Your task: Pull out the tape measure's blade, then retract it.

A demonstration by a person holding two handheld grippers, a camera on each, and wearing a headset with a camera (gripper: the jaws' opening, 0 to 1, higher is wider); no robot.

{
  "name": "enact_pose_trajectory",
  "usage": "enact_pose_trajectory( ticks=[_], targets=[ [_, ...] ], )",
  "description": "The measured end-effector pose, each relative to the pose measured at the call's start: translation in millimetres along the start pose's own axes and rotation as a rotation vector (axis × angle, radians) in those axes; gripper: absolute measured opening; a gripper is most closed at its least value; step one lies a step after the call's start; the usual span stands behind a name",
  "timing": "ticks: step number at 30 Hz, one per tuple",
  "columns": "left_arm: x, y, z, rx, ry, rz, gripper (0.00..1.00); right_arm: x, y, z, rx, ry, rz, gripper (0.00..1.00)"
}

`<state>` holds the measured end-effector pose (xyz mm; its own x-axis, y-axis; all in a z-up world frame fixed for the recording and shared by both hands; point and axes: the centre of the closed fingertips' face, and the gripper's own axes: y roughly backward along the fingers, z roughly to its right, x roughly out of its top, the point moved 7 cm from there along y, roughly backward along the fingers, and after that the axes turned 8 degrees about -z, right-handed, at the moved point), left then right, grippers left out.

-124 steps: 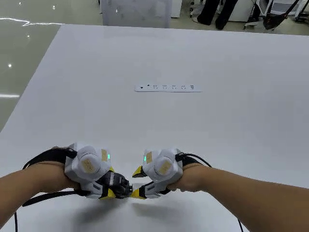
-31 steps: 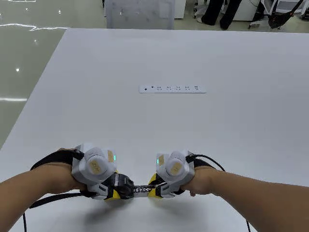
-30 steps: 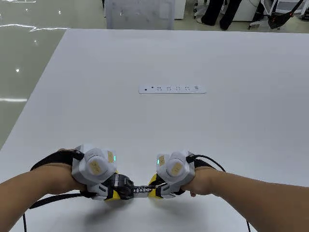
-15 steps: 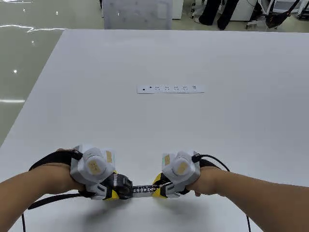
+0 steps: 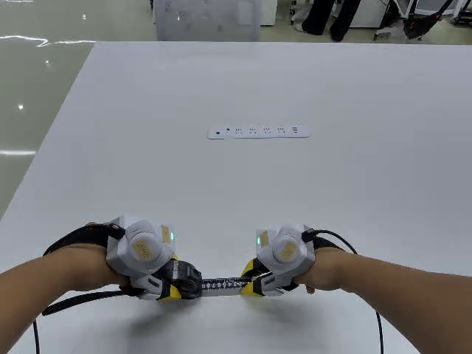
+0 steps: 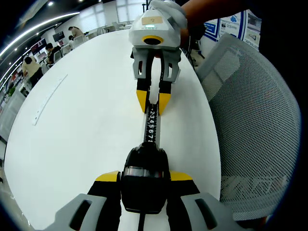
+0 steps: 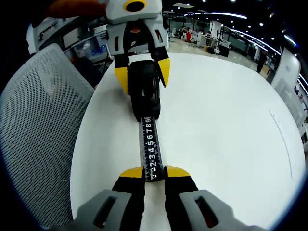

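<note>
Low in the head view's centre, our left gripper (image 5: 175,280) clamps the tape measure (image 5: 189,279) case; our right gripper (image 5: 249,281) pinches the extended blade (image 5: 221,282) tip.

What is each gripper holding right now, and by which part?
The left gripper clamps the tape measure's black case by its sides; the right gripper pinches the free end of the blade.
</note>
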<state>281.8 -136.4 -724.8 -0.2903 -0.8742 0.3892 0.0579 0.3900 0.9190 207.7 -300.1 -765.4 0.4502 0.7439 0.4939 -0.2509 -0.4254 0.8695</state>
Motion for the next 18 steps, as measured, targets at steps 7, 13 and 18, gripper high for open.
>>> enact_pose_trajectory(
  ticks=[7,13,18],
  targets=[
    [-0.1,-0.3,-0.3,0.001,0.001,0.0,0.33,-8.5,4.7,0.9,-0.001,-0.005,-0.008,0.13],
    [0.0,-0.3,-0.1,0.002,0.004,0.0,0.33,-14.5,8.8,1.1,-0.001,0.002,-0.018,0.13],
    [0.2,-0.2,0.1,0.002,0.005,0.001,0.33,-18.4,11.5,2.8,-0.003,-0.007,-0.019,0.13]
  ],
)
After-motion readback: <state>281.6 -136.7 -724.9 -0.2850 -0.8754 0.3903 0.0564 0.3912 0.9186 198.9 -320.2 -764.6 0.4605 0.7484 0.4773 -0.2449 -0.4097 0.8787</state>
